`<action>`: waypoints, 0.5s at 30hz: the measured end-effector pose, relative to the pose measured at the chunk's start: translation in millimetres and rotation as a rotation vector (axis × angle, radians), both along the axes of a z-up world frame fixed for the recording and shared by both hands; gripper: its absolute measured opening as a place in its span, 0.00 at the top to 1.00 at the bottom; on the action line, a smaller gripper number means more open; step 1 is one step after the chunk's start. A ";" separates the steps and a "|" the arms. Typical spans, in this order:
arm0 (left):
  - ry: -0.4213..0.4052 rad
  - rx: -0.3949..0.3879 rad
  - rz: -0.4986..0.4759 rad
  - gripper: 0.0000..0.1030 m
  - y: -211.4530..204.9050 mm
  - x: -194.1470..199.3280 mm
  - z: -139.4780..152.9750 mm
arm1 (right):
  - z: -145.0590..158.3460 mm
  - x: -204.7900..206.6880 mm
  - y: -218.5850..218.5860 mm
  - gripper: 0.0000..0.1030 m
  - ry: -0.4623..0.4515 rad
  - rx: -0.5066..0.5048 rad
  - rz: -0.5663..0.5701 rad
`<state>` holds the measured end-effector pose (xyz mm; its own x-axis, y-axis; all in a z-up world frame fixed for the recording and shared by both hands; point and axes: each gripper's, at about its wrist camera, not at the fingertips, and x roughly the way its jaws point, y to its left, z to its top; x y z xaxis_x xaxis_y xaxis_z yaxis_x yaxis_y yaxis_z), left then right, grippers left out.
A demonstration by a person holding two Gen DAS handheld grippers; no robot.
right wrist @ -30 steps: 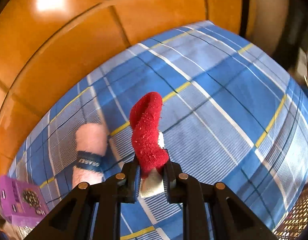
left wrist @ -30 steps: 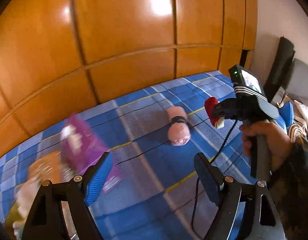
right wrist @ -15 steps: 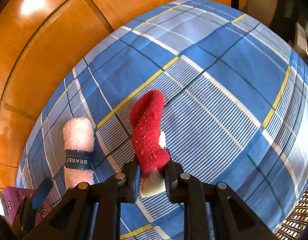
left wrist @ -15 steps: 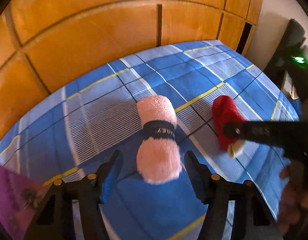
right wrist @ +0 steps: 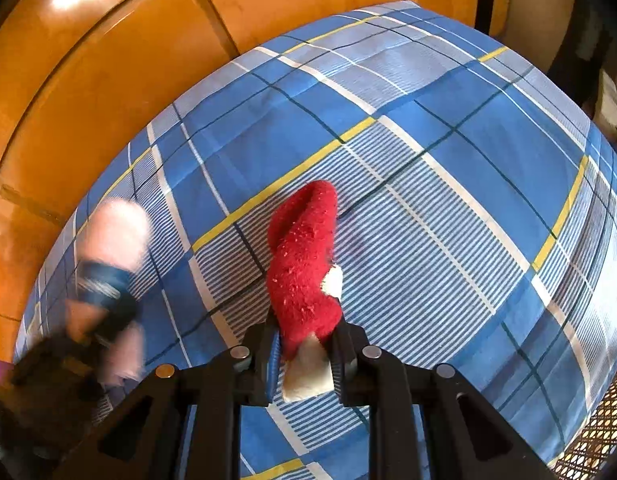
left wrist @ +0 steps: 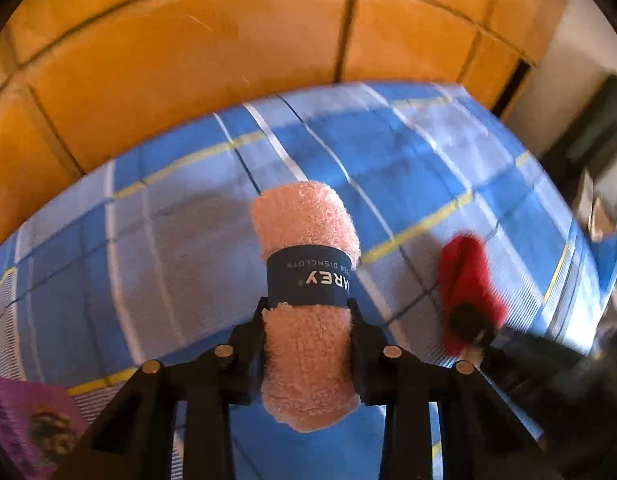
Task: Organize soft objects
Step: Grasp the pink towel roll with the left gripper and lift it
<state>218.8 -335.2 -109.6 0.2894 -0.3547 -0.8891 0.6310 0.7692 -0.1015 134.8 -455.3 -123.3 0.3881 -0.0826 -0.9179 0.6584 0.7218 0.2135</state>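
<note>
We are working over a bed (right wrist: pixel 460 128) covered in a blue plaid sheet with white and yellow lines, pushed up against glossy orange wood panels (left wrist: pixel 188 60) that are filling the left and top of both views. At the right the panels are giving way to a pale wall (left wrist: pixel 556 60) with dark shapes before it, too blurred to name.

In the left wrist view a purple box (left wrist: pixel 24 424) is showing at the lower left corner. Our left tool (left wrist: pixel 307 344) is closing its jaws on a pink cloth roll (left wrist: pixel 304 224) with a dark blue band; the pads are pressing its near end. Further right, blurred, the red sock (left wrist: pixel 468 276) is hanging over the sheet in the other tool.

The right wrist view is showing the roll (right wrist: pixel 116 232) only as a blur at the left, but is giving the sock (right wrist: pixel 304 256) sharply: our right tool (right wrist: pixel 304 354) is clamping it by its white end, jaws nearly together, the red part pointing away over the striped patch. Only this view is catching a perforated basket edge (right wrist: pixel 600 432) at the lower right.
</note>
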 end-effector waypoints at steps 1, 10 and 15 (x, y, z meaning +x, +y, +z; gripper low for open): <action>0.002 -0.014 0.017 0.67 1.5 6.2 9.2 | -0.1 1.9 2.8 0.80 0.004 -0.014 0.011; -0.184 -0.073 0.241 0.67 61.7 62.3 124.6 | 0.8 7.7 16.9 0.80 0.035 -0.099 0.079; -0.257 -0.049 0.426 0.67 141.8 92.6 159.7 | -0.8 11.2 20.9 0.79 0.047 -0.133 0.103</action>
